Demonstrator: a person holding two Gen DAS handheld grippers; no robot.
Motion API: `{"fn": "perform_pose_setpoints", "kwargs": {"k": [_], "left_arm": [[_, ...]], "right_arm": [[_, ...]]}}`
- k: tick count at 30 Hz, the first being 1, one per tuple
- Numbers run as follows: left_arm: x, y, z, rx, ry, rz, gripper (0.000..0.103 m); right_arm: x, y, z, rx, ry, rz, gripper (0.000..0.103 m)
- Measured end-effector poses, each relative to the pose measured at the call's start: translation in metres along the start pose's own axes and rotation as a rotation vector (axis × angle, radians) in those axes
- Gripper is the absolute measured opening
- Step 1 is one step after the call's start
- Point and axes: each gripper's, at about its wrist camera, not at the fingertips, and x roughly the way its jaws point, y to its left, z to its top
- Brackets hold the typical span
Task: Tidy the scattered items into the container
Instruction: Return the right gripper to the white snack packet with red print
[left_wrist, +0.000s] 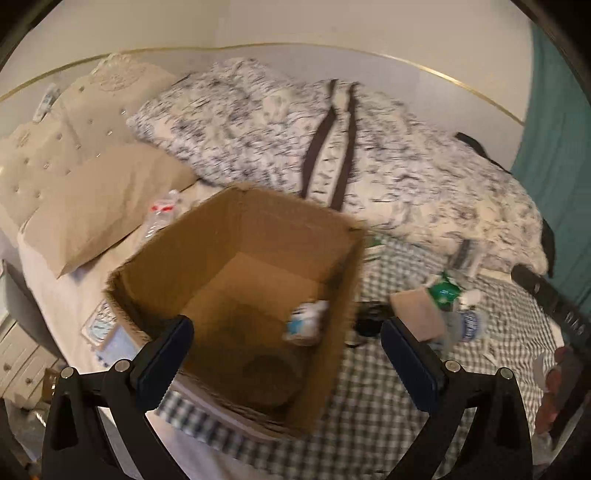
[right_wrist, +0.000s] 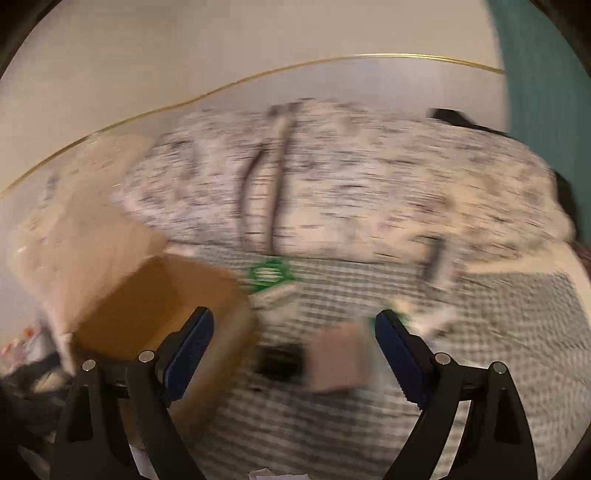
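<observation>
Cardboard box (left_wrist: 236, 295) sits on the bed's checked cover (left_wrist: 369, 406) with a white-and-blue item (left_wrist: 304, 323) already inside — you've made a start. Right of it a tan block (left_wrist: 413, 314), black object (left_wrist: 369, 321) and bottle (left_wrist: 467, 325) remain; both your left gripper (left_wrist: 286, 360) and right gripper (right_wrist: 295, 354) have jaws wide, holding nothing.

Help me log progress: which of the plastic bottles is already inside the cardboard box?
The blue-and-white labelled bottle lying on the floor of the cardboard box. The red-labelled clear bottle lies outside by the pillow, and the blue-labelled one lies on the checked blanket.
</observation>
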Motion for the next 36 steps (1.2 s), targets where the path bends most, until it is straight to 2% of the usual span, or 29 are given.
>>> {"fn": "perform_pose_setpoints", "kwargs": {"k": [3, 7, 14, 17, 23, 27, 31, 33, 36], "left_arm": [[-0.004, -0.032, -0.006, 0.04, -0.009, -0.032, 0.103], [0.003, -0.07, -0.02, 0.084, 0.014, -0.078, 0.103], [0.032, -0.107, -0.041, 0.111, 0.055, -0.088, 0.103], [0.048, -0.114, -0.049, 0.12, 0.071, -0.088, 0.103], [0.088, -0.128, -0.069, 0.137, 0.091, -0.137, 0.103], [0.125, -0.13, -0.081, 0.156, 0.116, -0.099, 0.103], [0.158, -0.113, -0.078, 0.153, 0.137, -0.043, 0.103], [0.16, -0.11, -0.075, 0.162, 0.113, -0.042, 0.103], [0.162, -0.106, -0.068, 0.196, 0.099, -0.08, 0.103]], "right_arm": [[-0.014, -0.048, -0.013, 0.04, 0.017, -0.079, 0.089], [-0.03, -0.094, -0.028, 0.061, 0.034, -0.169, 0.089], [-0.036, -0.139, -0.048, 0.073, 0.065, -0.229, 0.089], [-0.028, -0.153, -0.056, 0.089, 0.086, -0.232, 0.089], [0.002, -0.168, -0.073, 0.091, 0.14, -0.257, 0.089], [0.031, -0.176, -0.087, 0.076, 0.195, -0.285, 0.089], [0.059, -0.186, -0.094, 0.073, 0.24, -0.317, 0.089], [0.071, -0.19, -0.096, 0.077, 0.252, -0.331, 0.089], [0.087, -0.194, -0.096, 0.078, 0.263, -0.35, 0.089]]}}
